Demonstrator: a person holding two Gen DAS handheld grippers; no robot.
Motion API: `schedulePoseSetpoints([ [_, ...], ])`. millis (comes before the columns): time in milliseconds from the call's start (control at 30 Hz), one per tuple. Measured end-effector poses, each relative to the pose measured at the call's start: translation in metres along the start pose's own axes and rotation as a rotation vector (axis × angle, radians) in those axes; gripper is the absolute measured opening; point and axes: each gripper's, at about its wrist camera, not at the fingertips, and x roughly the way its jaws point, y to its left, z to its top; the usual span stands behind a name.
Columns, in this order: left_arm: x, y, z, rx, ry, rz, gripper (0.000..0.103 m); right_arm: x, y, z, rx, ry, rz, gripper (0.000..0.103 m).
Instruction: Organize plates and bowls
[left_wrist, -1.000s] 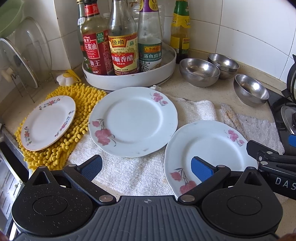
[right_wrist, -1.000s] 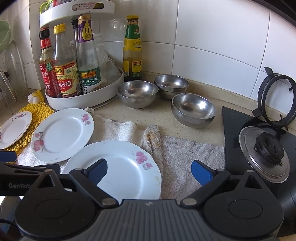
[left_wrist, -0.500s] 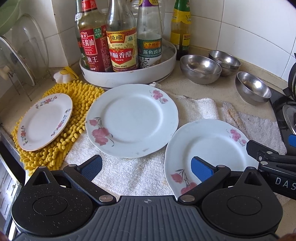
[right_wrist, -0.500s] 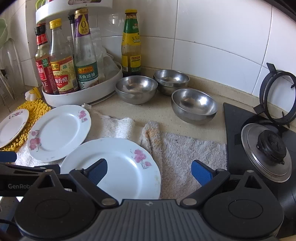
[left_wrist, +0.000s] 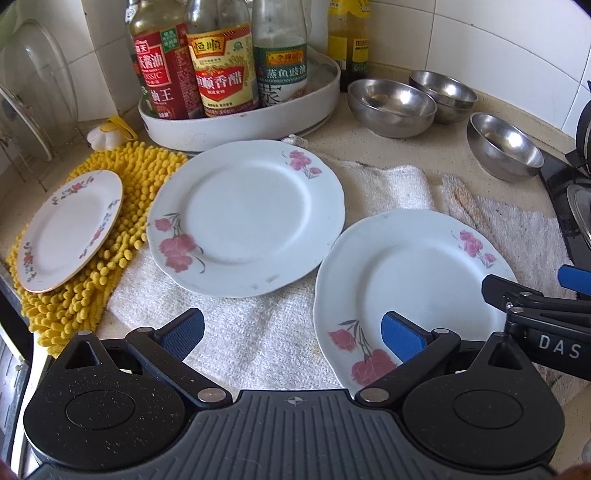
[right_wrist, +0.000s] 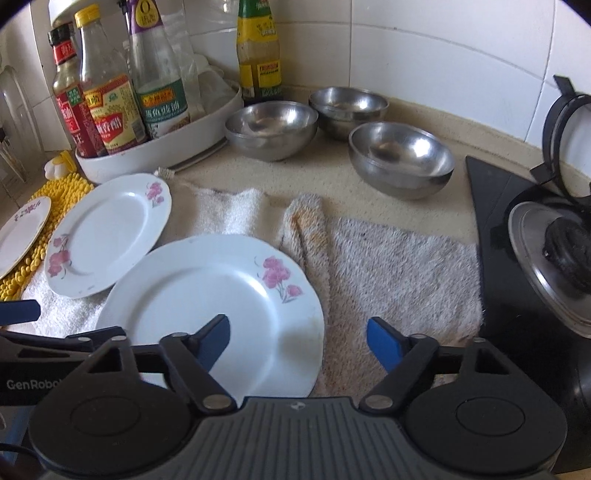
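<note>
Two large white plates with pink flowers lie on a towel: a middle plate (left_wrist: 243, 218) (right_wrist: 107, 232) and a nearer right plate (left_wrist: 410, 280) (right_wrist: 207, 295). A small floral plate (left_wrist: 68, 229) (right_wrist: 22, 229) rests on a yellow mat. Three steel bowls (left_wrist: 391, 101) (left_wrist: 443, 92) (left_wrist: 504, 146) stand at the back, also in the right wrist view (right_wrist: 271, 127). My left gripper (left_wrist: 291, 334) is open above the towel, its right finger over the near plate's left rim. My right gripper (right_wrist: 299, 341) (left_wrist: 535, 284) is closing, with that plate's right rim between its pads, untouched.
A white tray (left_wrist: 240, 129) with sauce bottles stands at the back. The yellow chenille mat (left_wrist: 110, 266) and a glass lid in a rack (left_wrist: 29, 92) are on the left. A white towel (left_wrist: 258, 332) and grey towel (right_wrist: 399, 273) cover the counter. A gas stove (right_wrist: 524, 258) is on the right.
Both grippers have sunk closer to the plates. The right gripper's jaws have narrowed around the near plate's right rim. The left jaws keep the same width.
</note>
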Motion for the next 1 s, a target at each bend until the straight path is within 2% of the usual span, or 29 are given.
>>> schedulePoseSetpoints([
  [167,0.009,-0.007,-0.001,0.022,0.023,-0.009,0.103,0.013,-0.003,-0.001,-0.022,0.044,0.031,0.069],
  [400,0.018,-0.013,-0.001,0.035,0.044,-0.028,0.102,0.02,-0.011,0.004,-0.022,0.059,0.096,0.068],
  [633,0.031,-0.006,-0.001,-0.054,0.084,-0.136,0.097,0.021,-0.015,0.005,-0.047,0.063,0.136,0.068],
  [767,0.031,-0.008,0.0,-0.049,0.073,-0.138,0.098,0.02,-0.018,0.006,-0.064,0.071,0.147,0.063],
  [900,0.031,-0.011,-0.001,-0.025,0.064,-0.131,0.098,0.018,-0.018,0.002,-0.088,0.06,0.168,0.063],
  [1000,0.031,-0.008,-0.004,-0.023,0.05,-0.144,0.099,0.015,-0.018,0.002,-0.093,0.066,0.186,0.053],
])
